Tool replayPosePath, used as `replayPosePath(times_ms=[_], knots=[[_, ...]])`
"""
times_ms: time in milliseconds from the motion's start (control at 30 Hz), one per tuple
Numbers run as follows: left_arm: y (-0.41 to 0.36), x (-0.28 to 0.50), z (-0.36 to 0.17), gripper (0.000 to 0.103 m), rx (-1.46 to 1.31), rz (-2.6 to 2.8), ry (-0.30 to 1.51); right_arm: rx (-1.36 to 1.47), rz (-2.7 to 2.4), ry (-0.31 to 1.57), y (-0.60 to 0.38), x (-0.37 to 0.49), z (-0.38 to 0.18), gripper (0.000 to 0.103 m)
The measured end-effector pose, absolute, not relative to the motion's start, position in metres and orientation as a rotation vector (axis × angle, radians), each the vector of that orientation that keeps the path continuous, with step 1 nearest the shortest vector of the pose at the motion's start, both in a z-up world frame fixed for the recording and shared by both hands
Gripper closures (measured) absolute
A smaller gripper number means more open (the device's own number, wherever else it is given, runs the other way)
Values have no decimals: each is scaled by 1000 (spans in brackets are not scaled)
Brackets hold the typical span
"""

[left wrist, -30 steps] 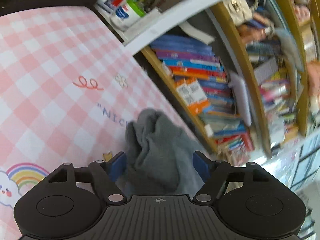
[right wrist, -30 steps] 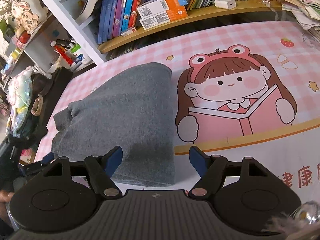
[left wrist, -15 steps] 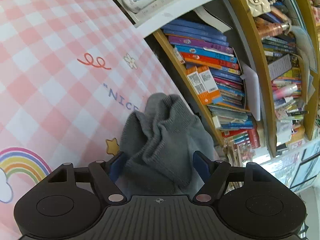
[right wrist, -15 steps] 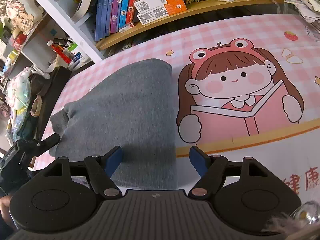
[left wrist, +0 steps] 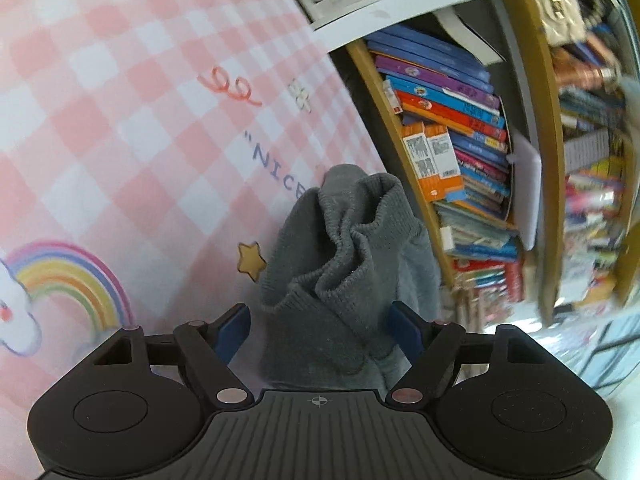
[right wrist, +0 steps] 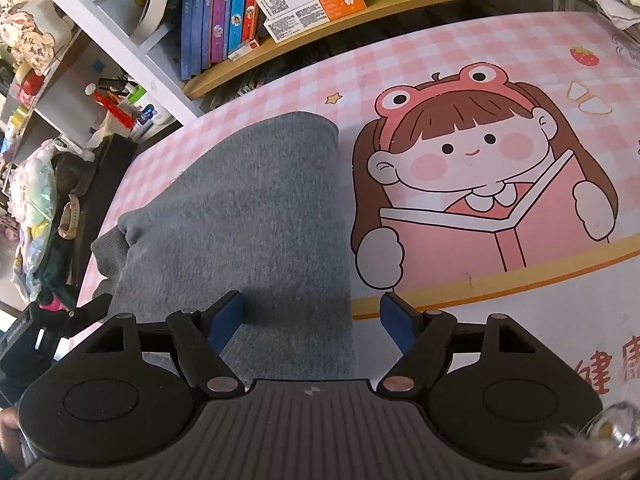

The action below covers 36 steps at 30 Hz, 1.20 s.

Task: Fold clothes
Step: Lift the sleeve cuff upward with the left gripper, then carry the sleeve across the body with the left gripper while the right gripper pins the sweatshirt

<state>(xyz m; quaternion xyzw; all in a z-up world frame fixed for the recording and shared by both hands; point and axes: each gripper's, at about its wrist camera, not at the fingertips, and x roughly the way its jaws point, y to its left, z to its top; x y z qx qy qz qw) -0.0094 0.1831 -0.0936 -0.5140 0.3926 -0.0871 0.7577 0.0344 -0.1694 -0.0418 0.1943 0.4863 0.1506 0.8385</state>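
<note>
A grey sweater (right wrist: 256, 216) lies folded into a long strip on the pink checked table mat (right wrist: 460, 64), reaching toward the mat's far edge by the bookshelf (right wrist: 280, 12). The right gripper (right wrist: 312, 322) hangs wide over the strip's near end, likely set for another fold. The left gripper (left wrist: 320, 332) is also spread, straddling the bunched ribbed end (left wrist: 352, 248) without pinching it.

Both wrist views close above shared sweater (left wrist: 344, 264).
</note>
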Motion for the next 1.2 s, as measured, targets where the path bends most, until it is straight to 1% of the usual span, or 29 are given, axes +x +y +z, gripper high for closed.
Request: replayPosePath(times_ms=[100,200,267,300,333,367,400,433,467,500,567,600,667,700,733,767,800,833,900,1033,1100,1133,1167,1200], knots=[[178,-2,-96,26,-1161,-218,851,419,322,1033,-168,37,-42,29],[170,8,-95,25,-1105,-225,859,426,326,1034,-166,42,-42,29],[166,12,-98,27,-1081,-228,863,434,326,1036,-165,46,-44,29],[165,13,-99,28,-1072,-230,862,439,327,1039,-164,48,-45,29],[164,14,-101,33,-1066,-235,855,446,327,1044,-163,50,-46,29],[164,14,-102,36,-1059,-236,851,452,329,1047,-162,51,-47,29],[165,14,-102,40,-1055,-236,852,455,339,1049,-161,52,-47,34],[165,14,-103,43,-1051,-236,853,459,349,1050,-159,52,-46,42],[166,14,-103,44,-1049,-235,854,454,359,1046,-157,52,-44,54],[167,14,-104,45,-1052,-230,853,423,371,1023,-153,49,-38,63],[168,13,-104,46,-1060,-218,848,345,416,957,-146,41,-25,70],[169,14,-104,46,-1060,-215,847,334,428,943,-145,39,-23,71],[168,15,-104,44,-1055,-224,852,350,427,952,-148,40,-25,70],[168,17,-104,41,-1051,-227,854,371,412,973,-151,43,-31,65],[167,18,-103,40,-1041,-229,861,389,395,992,-154,46,-35,60],[166,20,-102,39,-1032,-233,865,405,381,1007,-156,48,-39,51],[166,22,-101,39,-1023,-238,869,415,376,1013,-157,51,-42,46],[166,23,-101,38,-1023,-240,869,426,375,1018,-158,54,-44,44],[166,25,-102,38,-1023,-244,869,453,380,1031,-160,60,-48,37],[164,28,-102,38,-1017,-246,867,520,376,1062,-160,69,-57,36],[164,27,-102,39,-1020,-244,863,557,384,1080,-160,71,-62,38],[163,27,-102,39,-1020,-242,862,573,389,1085,-160,71,-64,41],[162,26,-101,39,-1016,-239,861,584,399,1083,-160,70,-64,51],[162,25,-100,41,-1012,-236,860,586,409,1076,-160,69,-63,57]])
